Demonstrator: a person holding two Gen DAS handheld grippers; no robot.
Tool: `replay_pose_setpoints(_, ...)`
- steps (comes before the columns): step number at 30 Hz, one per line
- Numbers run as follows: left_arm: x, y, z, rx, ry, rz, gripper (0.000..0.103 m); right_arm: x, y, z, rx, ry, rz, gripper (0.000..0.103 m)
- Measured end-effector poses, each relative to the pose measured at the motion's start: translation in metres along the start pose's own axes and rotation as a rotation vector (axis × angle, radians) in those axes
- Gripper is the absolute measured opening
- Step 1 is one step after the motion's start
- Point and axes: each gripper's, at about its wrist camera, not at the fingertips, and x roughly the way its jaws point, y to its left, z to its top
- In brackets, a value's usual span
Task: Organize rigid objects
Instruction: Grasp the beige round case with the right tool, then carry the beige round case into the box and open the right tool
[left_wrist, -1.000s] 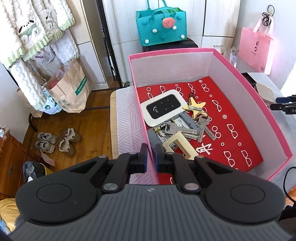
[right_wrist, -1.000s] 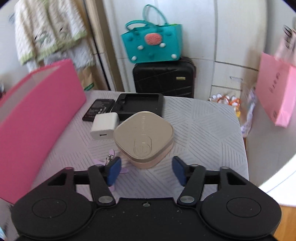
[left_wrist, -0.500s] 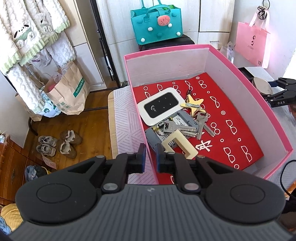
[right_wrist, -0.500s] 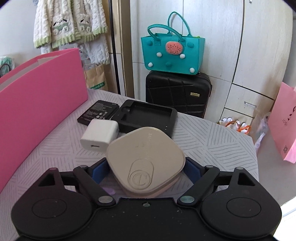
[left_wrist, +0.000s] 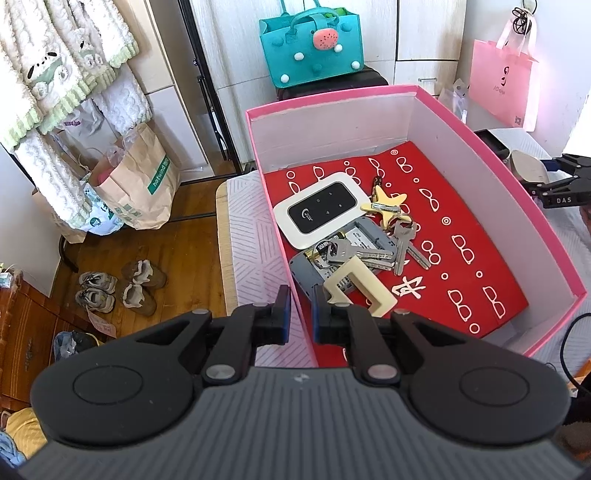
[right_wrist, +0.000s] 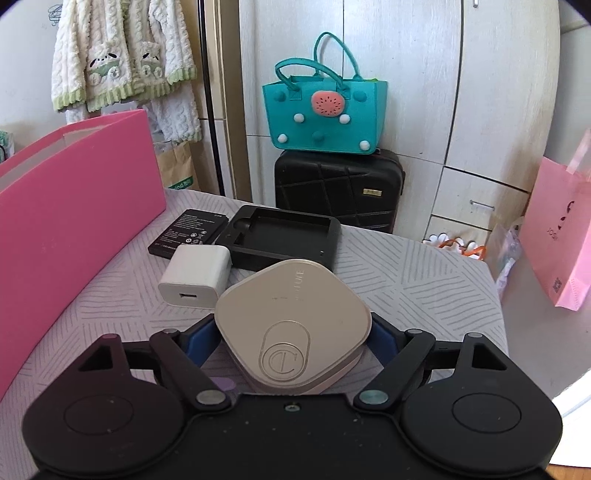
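Observation:
The pink box (left_wrist: 535, 236) with a red patterned floor holds a white pocket router (left_wrist: 317, 210), keys (left_wrist: 384, 240) on a star fob, a grey device (left_wrist: 314, 273) and a cream bracket (left_wrist: 356, 286). My left gripper (left_wrist: 301, 317) is shut on the box's near left wall, whose pink rim runs between the fingers. My right gripper (right_wrist: 291, 338) has a beige compact case (right_wrist: 291, 321) between its jaws, which are closing, and both blue pads (right_wrist: 199, 339) touch its sides. The left wrist view shows that gripper (left_wrist: 554, 181) and case (left_wrist: 526, 166) past the box's right wall.
On the striped cloth behind the case lie a white charger cube (right_wrist: 195, 277), a black charging cradle (right_wrist: 284, 236) and a flat black battery (right_wrist: 188, 229). The pink box wall (right_wrist: 74, 221) stands to the left. A black suitcase (right_wrist: 336, 192) with a teal bag is behind the table.
The right gripper slid forward around the beige case, which now sits deep between its pads. Its jaws spread wider around it. The left gripper stayed shut in place.

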Motion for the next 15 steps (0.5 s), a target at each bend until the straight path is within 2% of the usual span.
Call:
replay_pose_setpoints(7,-0.002,0.004,0.000,-0.013,-0.007,-0.020,0.009,-0.012,-0.001,-0.002,-0.009,0.004,-0.015,0.086)
replay_pose_setpoints(15,-0.001,0.008,-0.004,-0.034,-0.021,-0.038,0.008,-0.056,0.019,0.011,-0.036,-0.048,0.003,0.086)
